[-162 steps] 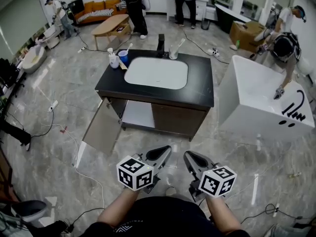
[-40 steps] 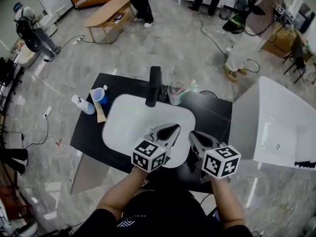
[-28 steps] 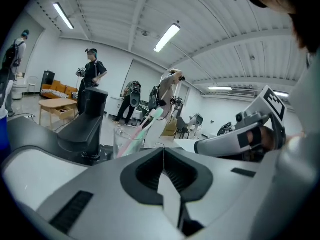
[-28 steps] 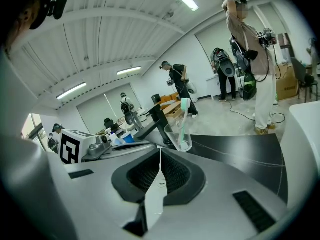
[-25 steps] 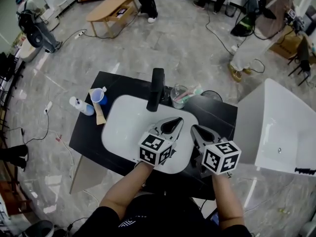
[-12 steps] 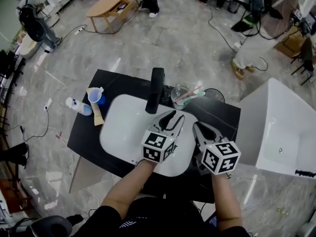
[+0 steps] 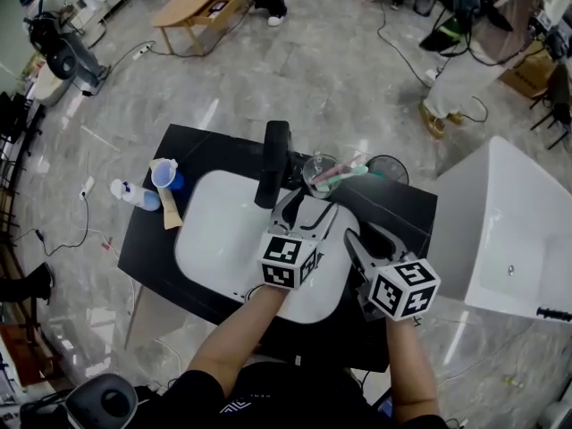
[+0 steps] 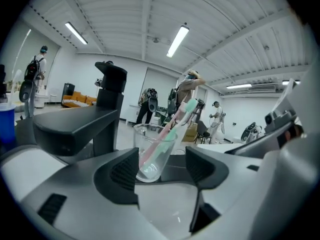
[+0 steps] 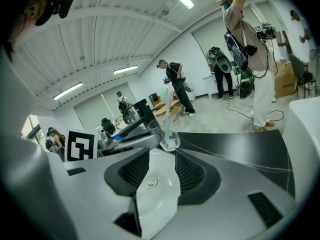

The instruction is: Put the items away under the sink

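Jaws of left gripper point(image 7: 308, 209) and right gripper point(image 7: 374, 239) have just been opening, both empty, the left aimed to take the cup point(image 7: 320, 173) at the counter's point(image 7: 404, 214) back edge.

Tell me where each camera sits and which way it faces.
Head view: on the head, looking steeply down at the sink; shows both arms, left claw and right claw.
Left gripper view: on the left claw, looking at the cup and faucet; its jaws, just opened, grip nothing.
Right gripper view: on the right claw, looking across the sink; its jaws, just opened, stand empty.
Shared: all show the cup.
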`<state>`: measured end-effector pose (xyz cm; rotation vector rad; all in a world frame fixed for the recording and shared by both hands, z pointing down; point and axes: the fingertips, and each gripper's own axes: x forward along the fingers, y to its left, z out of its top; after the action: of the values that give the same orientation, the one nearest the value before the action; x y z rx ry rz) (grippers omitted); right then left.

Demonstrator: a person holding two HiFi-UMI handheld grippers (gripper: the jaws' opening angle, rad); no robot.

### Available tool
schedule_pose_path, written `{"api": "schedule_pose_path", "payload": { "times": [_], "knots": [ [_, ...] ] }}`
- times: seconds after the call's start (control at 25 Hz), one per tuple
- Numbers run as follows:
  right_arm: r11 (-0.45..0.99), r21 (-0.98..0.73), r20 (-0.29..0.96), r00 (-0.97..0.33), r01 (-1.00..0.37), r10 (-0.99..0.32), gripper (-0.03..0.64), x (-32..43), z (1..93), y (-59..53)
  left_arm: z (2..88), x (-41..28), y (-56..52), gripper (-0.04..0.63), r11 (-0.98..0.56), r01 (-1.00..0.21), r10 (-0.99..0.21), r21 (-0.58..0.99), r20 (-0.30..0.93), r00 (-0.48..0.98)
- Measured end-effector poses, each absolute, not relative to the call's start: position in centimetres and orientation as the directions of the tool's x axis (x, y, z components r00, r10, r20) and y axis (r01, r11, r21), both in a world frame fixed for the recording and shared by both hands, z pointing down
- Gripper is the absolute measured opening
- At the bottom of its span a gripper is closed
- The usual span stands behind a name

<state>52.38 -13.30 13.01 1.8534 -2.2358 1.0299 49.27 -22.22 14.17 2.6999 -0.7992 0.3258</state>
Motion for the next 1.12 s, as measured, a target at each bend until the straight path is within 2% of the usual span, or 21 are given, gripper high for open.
{"api": "schedule_pose_path", "payload": {
  "times": [0.36,1.12],
  "knots": [
    [0.033,-0.467,0.454,-0.272,-0.883,-0.848,0.146,54.1,13.7,-11.6,14.3,51.2,-24.1,0.356,-0.736,-0.662,-0.624,0.144,0.235,0.745],
    [-0.047,-0.484,0.494,-0.228,-0.874,-0.839,0.146,56.5,16.3,-7.9,15.2,53.1,-27.3,0.391,-0.657,-0.749,-0.73,0.083,0.178,0.66]
  ]
}}
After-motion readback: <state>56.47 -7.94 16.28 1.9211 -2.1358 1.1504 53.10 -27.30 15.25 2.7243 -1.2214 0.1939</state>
